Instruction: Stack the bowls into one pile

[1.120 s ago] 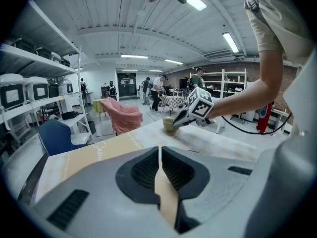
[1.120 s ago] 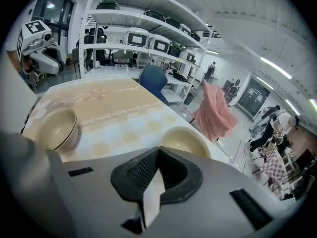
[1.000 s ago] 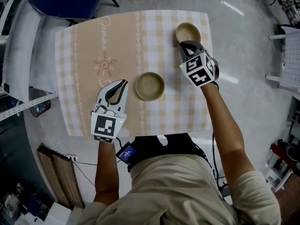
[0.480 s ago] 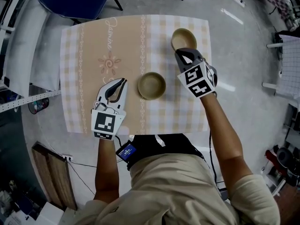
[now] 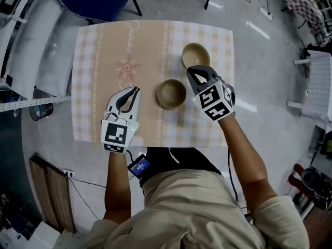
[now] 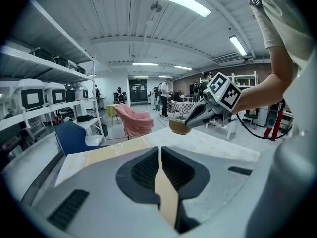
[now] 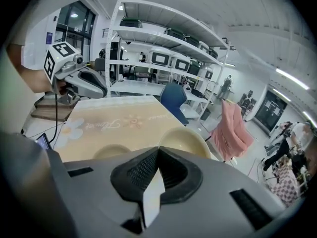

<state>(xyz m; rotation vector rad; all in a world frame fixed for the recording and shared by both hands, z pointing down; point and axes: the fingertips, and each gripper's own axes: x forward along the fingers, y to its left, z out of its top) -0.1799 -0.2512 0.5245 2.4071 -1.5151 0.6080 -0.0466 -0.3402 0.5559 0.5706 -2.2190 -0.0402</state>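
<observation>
Head view, centre right: the right gripper (image 5: 196, 72) has its jaws closed on the near rim of a tan bowl (image 5: 195, 53). The left gripper view, upper right of centre, shows this held bowl (image 6: 179, 127) clear of the checked tablecloth surface (image 5: 104, 61).

The second bowl (image 5: 171, 93) sits upright on the surface, just below and to the left of the held one and beside the right gripper. The right gripper view confirms this: the held bowl (image 7: 185, 138) lies straight ahead of the jaws, and the resting bowl (image 7: 111, 151) is low and to the left of them.

Judged from this layout, the coming move is a short carry toward the lower left of the head view, then a lowering — the held bowl has to end up centred over the resting one. Both bowls are round, so no long axis needs aligning. The right gripper is the nearer and is already loaded.

The left gripper (image 5: 134, 92), left of the resting bowl and apart from it, has its jaws together with nothing between them.

Writing: a cursive word runs along the tablecloth's beige band (image 7: 101, 124), but I cannot read it with confidence. The marker cube (image 5: 213, 100) carries a black-and-white square pattern with no lettering, and neither bowl shows a brand.
</observation>
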